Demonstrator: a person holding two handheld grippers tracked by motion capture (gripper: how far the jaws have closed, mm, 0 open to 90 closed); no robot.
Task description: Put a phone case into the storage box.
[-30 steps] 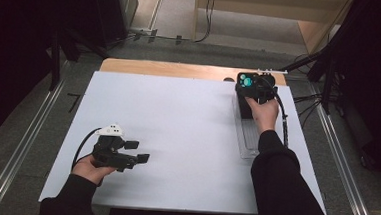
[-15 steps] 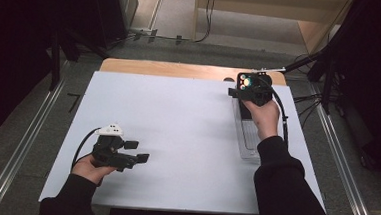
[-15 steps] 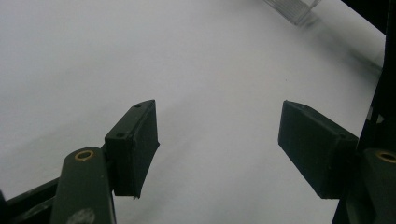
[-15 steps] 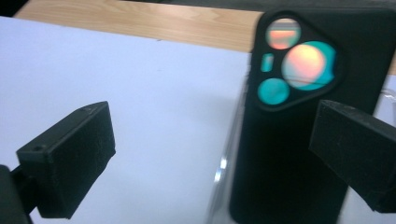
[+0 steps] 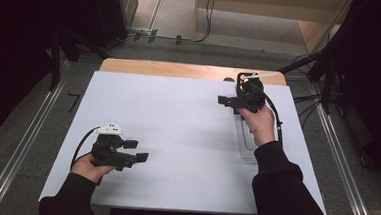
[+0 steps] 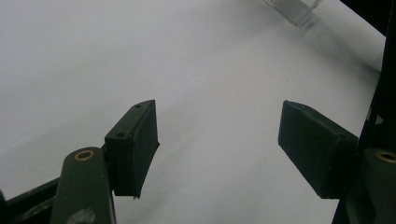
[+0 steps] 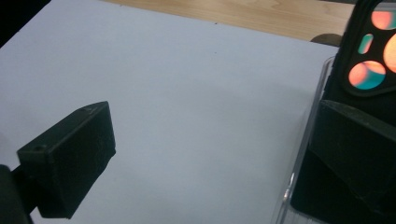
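Right gripper (image 5: 231, 100) released beside the black case (image 7: 369, 56)

The case lies in the clear tray (image 5: 247, 143) at my right jaw's side, with its long axis running away from me. My left gripper (image 5: 138, 151), also unclenched and holding nothing, is well apart.

- Left gripper (image 5: 134, 151): black body, white three-cornered plate on top, black cable, brass-ringed screw holes.
- Right gripper (image 5: 229, 101): black, black looping cable.
- Both arms in dark sleeves (image 5: 283, 193).
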